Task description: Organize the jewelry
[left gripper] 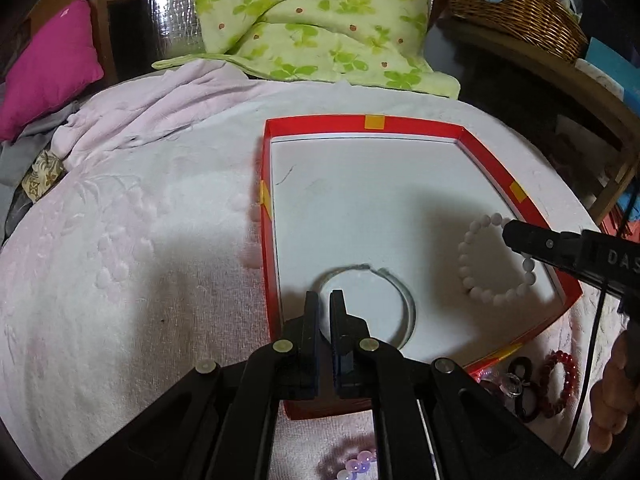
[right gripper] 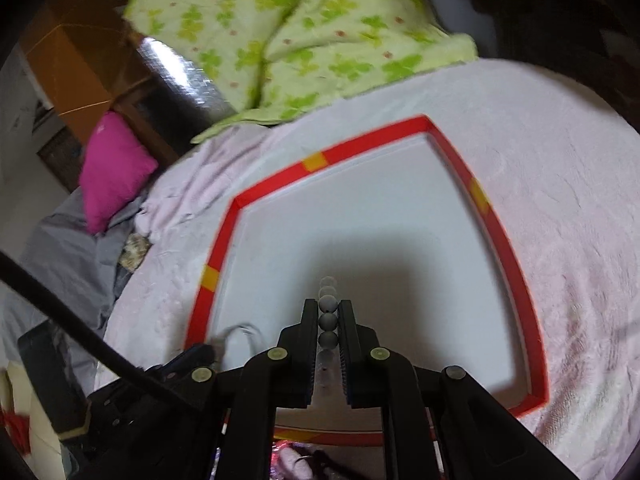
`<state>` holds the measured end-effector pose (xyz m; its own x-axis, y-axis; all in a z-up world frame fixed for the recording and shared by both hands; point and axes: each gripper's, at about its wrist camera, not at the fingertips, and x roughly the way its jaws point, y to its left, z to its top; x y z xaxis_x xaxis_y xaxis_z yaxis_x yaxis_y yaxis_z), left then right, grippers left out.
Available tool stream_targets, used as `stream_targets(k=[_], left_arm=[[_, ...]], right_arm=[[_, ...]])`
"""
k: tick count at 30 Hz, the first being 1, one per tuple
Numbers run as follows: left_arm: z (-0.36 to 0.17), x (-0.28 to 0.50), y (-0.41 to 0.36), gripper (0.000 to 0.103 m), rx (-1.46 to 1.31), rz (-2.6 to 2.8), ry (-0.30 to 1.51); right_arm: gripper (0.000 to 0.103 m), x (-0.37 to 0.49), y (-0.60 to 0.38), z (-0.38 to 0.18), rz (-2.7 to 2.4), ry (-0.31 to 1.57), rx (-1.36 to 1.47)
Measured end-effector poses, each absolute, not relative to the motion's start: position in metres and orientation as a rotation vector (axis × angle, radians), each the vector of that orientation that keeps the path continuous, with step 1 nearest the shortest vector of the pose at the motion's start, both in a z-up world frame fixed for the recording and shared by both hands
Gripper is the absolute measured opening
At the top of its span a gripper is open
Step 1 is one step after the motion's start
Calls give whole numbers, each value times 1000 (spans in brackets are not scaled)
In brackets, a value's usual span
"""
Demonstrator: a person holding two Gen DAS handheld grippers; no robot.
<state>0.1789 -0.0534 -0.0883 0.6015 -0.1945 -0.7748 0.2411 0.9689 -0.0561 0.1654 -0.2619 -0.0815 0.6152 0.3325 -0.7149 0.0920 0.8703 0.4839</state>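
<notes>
Round white bead bracelet (left gripper: 496,260) in right tool (right gripper: 329,320).

Both wrist views look down closely, sharing the red tray (left gripper: 486,152) (right gripper: 372,140).

Green clover quilt (left gripper: 316,20), magenta pillow (left gripper: 48,68) — wicker basket (left gripper: 516,4) far right

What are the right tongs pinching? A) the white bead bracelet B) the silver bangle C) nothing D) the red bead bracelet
A: the right tongs are closed on the white bead bracelet, its beads lined up between the fingers, over the red tray.
</notes>
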Motion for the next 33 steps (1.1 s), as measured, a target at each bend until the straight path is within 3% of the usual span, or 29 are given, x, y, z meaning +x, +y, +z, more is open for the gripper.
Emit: stream_targets(k=[2, 4, 8, 10, 11, 15, 33], left_arm=[[-87, 176, -54, 14, 87, -238, 879], [-86, 172, -57, 29, 104, -236, 867], [-77, 160, -59, 41, 116, -244, 837], [-71, 152, -61, 55, 139, -231, 808], [-68, 148, -62, 57, 150, -221, 790], [-60, 134, -61, 61, 180, -208, 753], [-37, 86, -32, 62, 207, -163, 690]], right_arm=[[17, 164, -268, -82, 109, 923, 514], [26, 161, -274, -80, 87, 917, 521], [44, 146, -284, -69, 54, 886, 510], [48, 137, -286, -62, 41, 866, 502], [48, 133, -288, -58, 45, 859, 505], [48, 123, -287, -50, 48, 848, 511], [48, 99, -262, -45, 52, 850, 475]])
